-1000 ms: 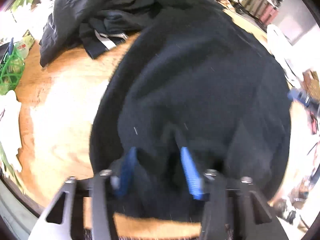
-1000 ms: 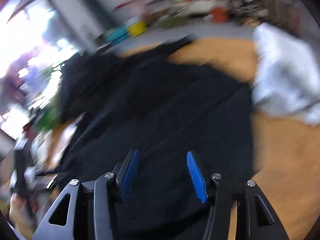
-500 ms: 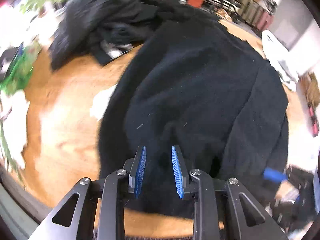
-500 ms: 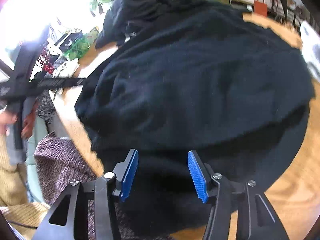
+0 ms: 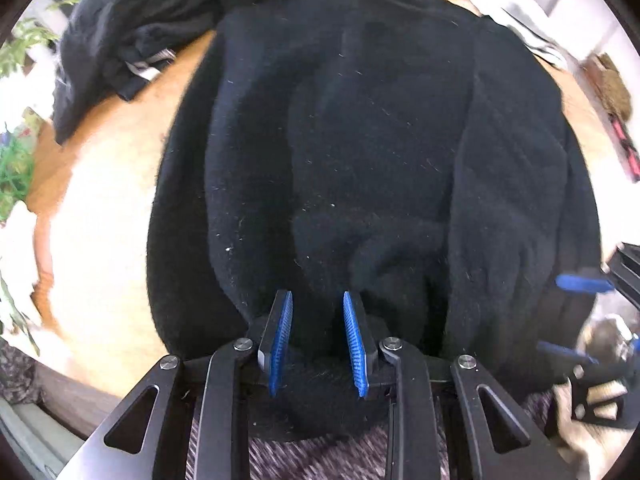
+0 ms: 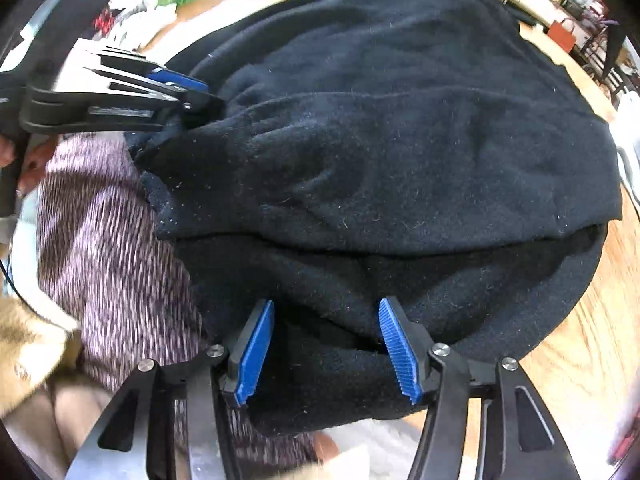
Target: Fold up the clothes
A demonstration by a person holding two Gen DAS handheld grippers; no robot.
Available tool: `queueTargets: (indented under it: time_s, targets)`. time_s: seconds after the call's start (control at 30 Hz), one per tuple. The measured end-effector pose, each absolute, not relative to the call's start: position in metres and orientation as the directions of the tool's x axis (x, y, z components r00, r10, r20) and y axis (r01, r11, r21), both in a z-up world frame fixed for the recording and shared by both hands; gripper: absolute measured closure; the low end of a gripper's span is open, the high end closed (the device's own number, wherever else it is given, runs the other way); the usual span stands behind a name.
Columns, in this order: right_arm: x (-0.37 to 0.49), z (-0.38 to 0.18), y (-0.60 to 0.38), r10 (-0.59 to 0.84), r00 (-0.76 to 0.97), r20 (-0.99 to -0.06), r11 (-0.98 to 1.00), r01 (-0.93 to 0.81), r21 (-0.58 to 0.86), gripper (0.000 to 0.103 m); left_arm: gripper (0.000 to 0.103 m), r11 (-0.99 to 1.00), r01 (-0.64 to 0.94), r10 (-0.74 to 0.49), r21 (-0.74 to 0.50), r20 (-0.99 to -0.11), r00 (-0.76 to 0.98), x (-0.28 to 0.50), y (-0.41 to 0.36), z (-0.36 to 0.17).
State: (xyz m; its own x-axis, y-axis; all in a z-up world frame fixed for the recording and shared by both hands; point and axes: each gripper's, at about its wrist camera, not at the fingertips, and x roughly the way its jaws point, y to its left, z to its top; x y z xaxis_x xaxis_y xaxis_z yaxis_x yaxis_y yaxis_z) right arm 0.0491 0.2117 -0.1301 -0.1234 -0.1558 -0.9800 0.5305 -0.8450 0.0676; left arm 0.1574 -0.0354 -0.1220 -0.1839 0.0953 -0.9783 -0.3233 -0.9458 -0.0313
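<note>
A black sweater lies spread over the wooden bench, filling both frames, its near edge hanging off toward a purple knit garment. Only the left wrist view shows the dark clothes pile at upper left. The left claw has been closing to a narrow gap with fabric between its pads, perhaps pinched. The right claw has been opening and stands wide over the sweater's folded hem.
</note>
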Motion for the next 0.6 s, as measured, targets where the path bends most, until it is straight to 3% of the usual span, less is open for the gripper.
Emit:
queueTargets:
  time_s: [0.13,0.27,0.3,0.33,0.4,0.5,0.6]
  targets:
    - [0.051,-0.126,0.22,-0.193,-0.074,-0.978,-0.831,0.542,0.123,0.033,0.075,-0.942,-0.25,0.264,-0.222,-0.953,-0.149,0.13,-0.05,-0.114]
    - [0.023,-0.094,0.252,-0.407,-0.054,-0.912,-0.821,0.459,0.34,0.037,0.071,-0.923,-0.133,0.382,-0.36,-0.892,-0.239,0.114,-0.094,-0.091]
    - [0.015,-0.082,0.262,-0.462,-0.07,-0.884,-0.81,0.44,0.388,0.036,0.06,-0.922,-0.094,0.386,-0.375,-0.883,-0.267,0.109,-0.097,-0.087]
    - [0.005,-0.066,0.273,-0.488,-0.129,-0.863,-0.811,0.433,0.394,0.029,0.041,-0.919,-0.054,0.388,-0.391,-0.873,-0.296,0.103,-0.101,-0.082]
    - [-0.022,-0.038,0.284,-0.491,-0.25,-0.834,-0.832,0.419,0.364,0.02,0.028,-0.906,0.023,0.388,-0.423,-0.852,-0.352,0.093,-0.108,-0.073]
    - [-0.062,-0.023,0.281,-0.441,-0.363,-0.821,-0.866,0.412,0.283,0.02,0.028,-0.898,0.121,0.354,-0.423,-0.858,-0.372,0.069,-0.116,-0.068]
    - [-0.115,-0.031,0.267,-0.302,-0.427,-0.853,-0.924,0.352,0.151,0.02,0.028,-0.936,0.216,0.174,-0.276,-0.901,-0.397,0.028,-0.103,-0.072]
